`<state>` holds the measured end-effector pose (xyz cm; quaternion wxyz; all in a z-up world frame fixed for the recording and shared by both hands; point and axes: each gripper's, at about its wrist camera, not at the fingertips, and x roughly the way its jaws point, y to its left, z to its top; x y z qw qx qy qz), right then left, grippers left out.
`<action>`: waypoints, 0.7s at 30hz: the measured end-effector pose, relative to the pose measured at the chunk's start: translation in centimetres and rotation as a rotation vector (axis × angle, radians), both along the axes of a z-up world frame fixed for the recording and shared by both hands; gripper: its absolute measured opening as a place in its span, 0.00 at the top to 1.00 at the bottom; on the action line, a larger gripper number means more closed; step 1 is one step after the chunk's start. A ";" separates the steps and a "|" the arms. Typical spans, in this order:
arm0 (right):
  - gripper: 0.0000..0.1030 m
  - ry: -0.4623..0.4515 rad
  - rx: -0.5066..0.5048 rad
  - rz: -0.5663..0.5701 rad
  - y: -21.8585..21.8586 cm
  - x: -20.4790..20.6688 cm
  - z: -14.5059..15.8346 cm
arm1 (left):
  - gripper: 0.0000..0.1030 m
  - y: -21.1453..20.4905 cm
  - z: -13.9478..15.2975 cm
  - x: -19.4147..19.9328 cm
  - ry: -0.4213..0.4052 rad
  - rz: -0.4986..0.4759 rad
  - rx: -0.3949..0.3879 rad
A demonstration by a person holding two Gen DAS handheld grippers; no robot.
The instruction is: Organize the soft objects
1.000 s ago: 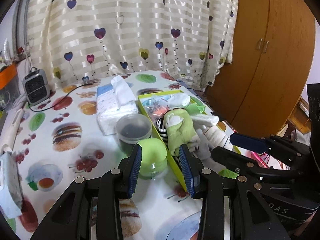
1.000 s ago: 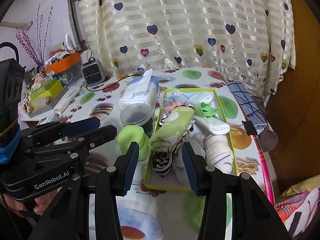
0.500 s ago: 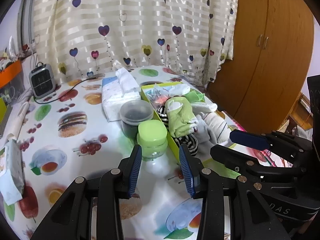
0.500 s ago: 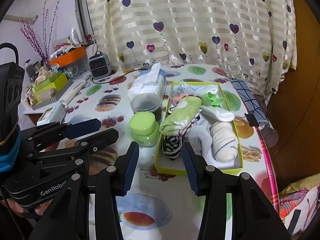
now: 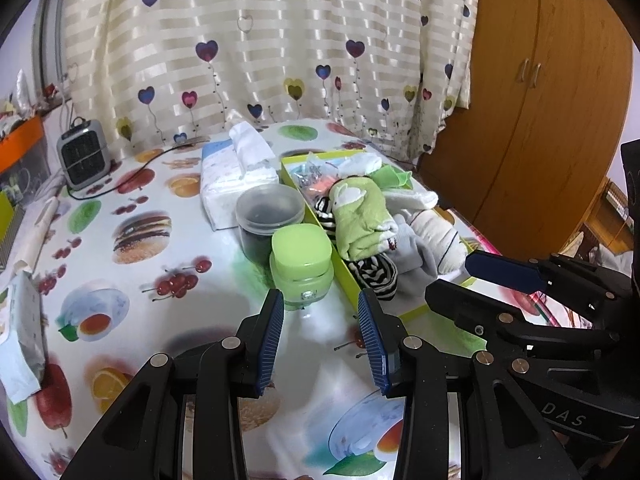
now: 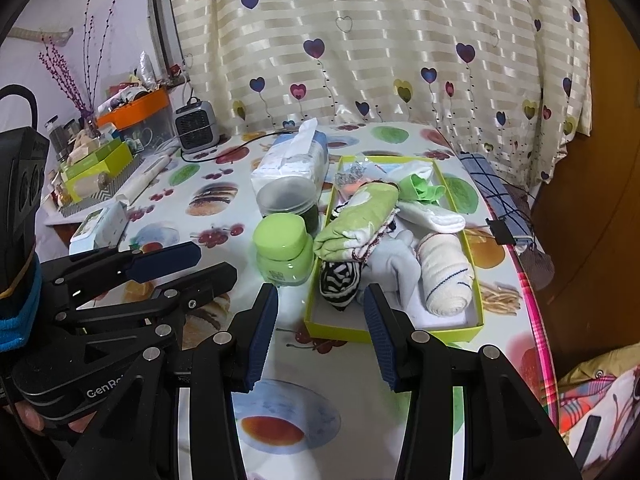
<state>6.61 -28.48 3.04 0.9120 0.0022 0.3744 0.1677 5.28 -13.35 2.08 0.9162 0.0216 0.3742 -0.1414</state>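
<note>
A: Lime-green cardboard forms the shallow box (image 6: 394, 335) on the fruit-print bench (image 6: 208, 184); what does it hold?

B: Soft goods: a rolled green towel (image 6: 360, 216) lying diagonally across the pile, a black-and-white striped sock (image 6: 338, 282) under its near end, a grey sock (image 6: 394, 266) beside that, a cream rolled sock (image 6: 444, 276) along the right wall, and a white sock (image 6: 432, 218) farther back.

A: And just left of the box?

B: A green-lidded jar (image 5: 302, 266), touching or nearly touching the box wall, with a clear tub (image 5: 269, 216) behind it and a tissue pack (image 5: 236, 176) beyond.

A: State of each hand-held gripper?

B: The left hand-held gripper (image 5: 322, 336) stands partly open and empty, above the bench just short of the jar. The right hand-held gripper (image 6: 320, 334) is likewise partly open, holding nothing, its jaws framing the box's near edge without touching it.
</note>
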 end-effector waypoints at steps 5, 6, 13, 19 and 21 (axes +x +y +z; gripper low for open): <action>0.55 0.013 -0.001 -0.003 -0.1 0.5 -0.5 | 0.64 -0.2 -0.5 0.4 0.012 0.002 0.005; 0.55 0.015 0.000 -0.003 -0.1 0.5 -0.6 | 0.64 -0.2 -0.5 0.5 0.014 0.002 0.005; 0.55 0.023 -0.006 -0.007 -0.2 0.9 -1.1 | 0.64 -0.5 -1.2 1.1 0.032 0.004 0.025; 0.55 0.028 -0.003 -0.007 -0.3 1.0 -1.3 | 0.64 -0.6 -1.2 1.1 0.033 0.005 0.025; 0.55 0.029 -0.004 -0.007 -0.3 1.0 -1.3 | 0.64 -0.6 -1.3 1.1 0.034 0.006 0.027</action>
